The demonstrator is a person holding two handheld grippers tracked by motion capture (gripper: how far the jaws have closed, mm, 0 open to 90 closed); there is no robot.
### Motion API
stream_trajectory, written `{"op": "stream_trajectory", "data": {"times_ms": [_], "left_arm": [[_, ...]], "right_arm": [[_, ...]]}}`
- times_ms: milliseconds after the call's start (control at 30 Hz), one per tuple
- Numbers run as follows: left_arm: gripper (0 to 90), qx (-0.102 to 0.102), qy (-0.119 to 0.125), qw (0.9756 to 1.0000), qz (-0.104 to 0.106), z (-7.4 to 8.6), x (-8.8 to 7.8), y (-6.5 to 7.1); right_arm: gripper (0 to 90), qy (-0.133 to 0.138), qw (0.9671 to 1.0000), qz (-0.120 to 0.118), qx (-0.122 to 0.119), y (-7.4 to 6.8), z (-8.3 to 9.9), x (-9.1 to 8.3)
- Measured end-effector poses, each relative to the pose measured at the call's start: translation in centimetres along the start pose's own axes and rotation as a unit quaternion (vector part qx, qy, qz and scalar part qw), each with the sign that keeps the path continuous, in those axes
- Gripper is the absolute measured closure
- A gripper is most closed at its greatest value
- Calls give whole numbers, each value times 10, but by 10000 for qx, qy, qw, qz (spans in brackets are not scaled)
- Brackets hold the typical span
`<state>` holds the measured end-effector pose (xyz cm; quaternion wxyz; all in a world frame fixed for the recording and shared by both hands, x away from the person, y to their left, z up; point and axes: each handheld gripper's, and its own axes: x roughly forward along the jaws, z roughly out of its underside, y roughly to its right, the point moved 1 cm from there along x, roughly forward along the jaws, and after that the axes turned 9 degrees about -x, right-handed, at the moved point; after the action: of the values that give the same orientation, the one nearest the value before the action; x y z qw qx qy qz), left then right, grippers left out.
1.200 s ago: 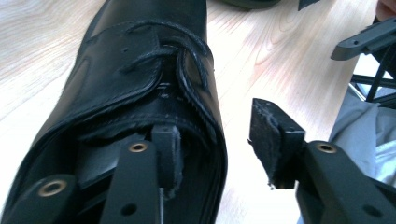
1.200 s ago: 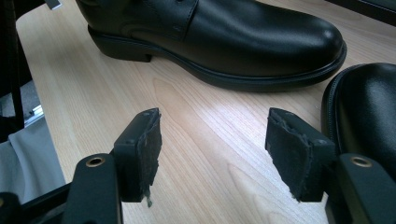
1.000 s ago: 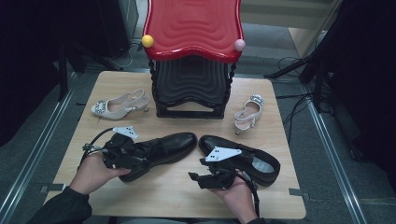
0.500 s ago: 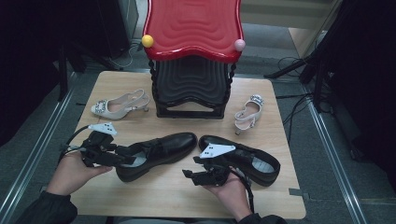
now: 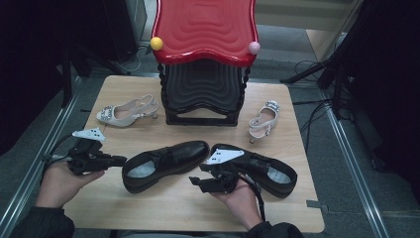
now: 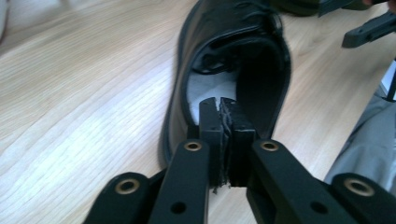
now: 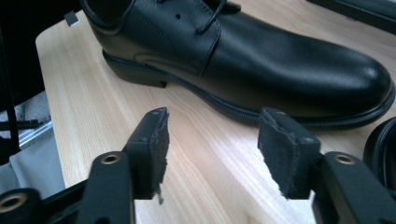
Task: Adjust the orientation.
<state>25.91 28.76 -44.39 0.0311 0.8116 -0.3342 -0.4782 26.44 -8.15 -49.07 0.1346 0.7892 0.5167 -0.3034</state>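
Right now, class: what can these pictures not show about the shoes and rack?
- Left gripper view: the shut left tool hides the heel of the left black shoe, so a grip is unclear; toe blurred.
- Right gripper view: that shoe's opening is cut by the top edge.
- High view: the rack's red top hides its lower shelves.

Two black lace-up shoes [image 5: 163, 162] [image 5: 262, 168], upright, side by side, table front.

Overhead and close gripper views share, seemingly, one black shoe [image 5: 163, 163].
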Motion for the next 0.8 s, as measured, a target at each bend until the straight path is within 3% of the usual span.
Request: {"op": "stream_trajectory", "data": {"times_ms": [133, 200, 433, 533, 700, 800], "left_arm": [[900, 17, 28, 9999, -125, 3, 6, -12], [900, -26, 49, 10000, -75, 5, 11, -18], [899, -53, 10, 10000, 13, 7, 25, -22], [899, -3, -64, 10000, -64, 6, 30, -20], [899, -110, -63, 9999, 34, 7, 33, -21], [899, -70, -126, 9999, 68, 8, 36, -19]], "right_arm": [[612, -2, 9999, 44, 135, 8, -2, 4], [690, -30, 9999, 70, 147, 10, -3, 8], [897, 19, 9999, 122, -6, 1, -10, 25], [900, -23, 10000, 37, 43, -1, -12, 35], [900, -47, 9998, -127, 145, -9, -16, 45], [900, -75, 9997, -212, 123, -15, -19, 49]]}}
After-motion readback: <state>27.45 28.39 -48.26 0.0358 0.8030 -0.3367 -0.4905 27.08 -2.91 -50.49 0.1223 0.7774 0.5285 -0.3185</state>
